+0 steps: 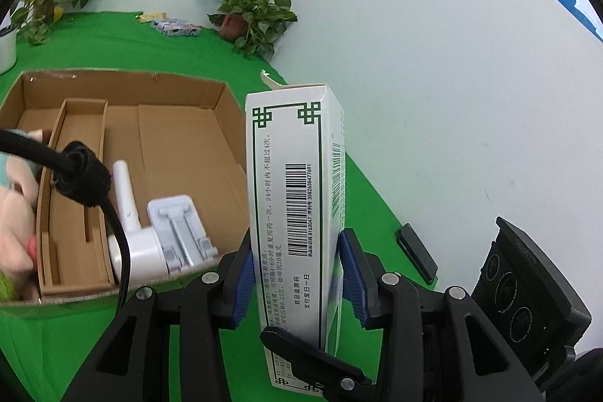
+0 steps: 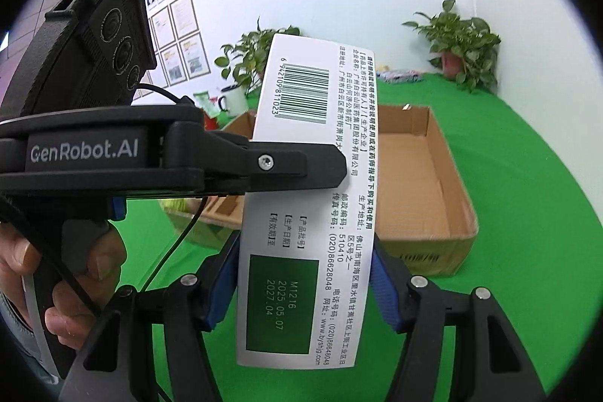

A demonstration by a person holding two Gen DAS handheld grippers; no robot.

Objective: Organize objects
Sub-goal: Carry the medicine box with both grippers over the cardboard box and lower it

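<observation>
A: We record the medicine box (image 1: 297,213) held aloft, near the right wall of the cardboard tray (image 1: 226,123). The left gripper (image 1: 297,270) clamps its sides; the right gripper (image 2: 305,274) pinches it too.

B: We judge a handover or carry step is in hand. Next we need one gripper to let go, then move the box left over the tray's empty compartment beside the white stand (image 1: 177,232).

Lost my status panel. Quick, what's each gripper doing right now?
Left gripper: closed on the white medicine box.
Right gripper: closed on the same medicine box, from its other end.
</observation>
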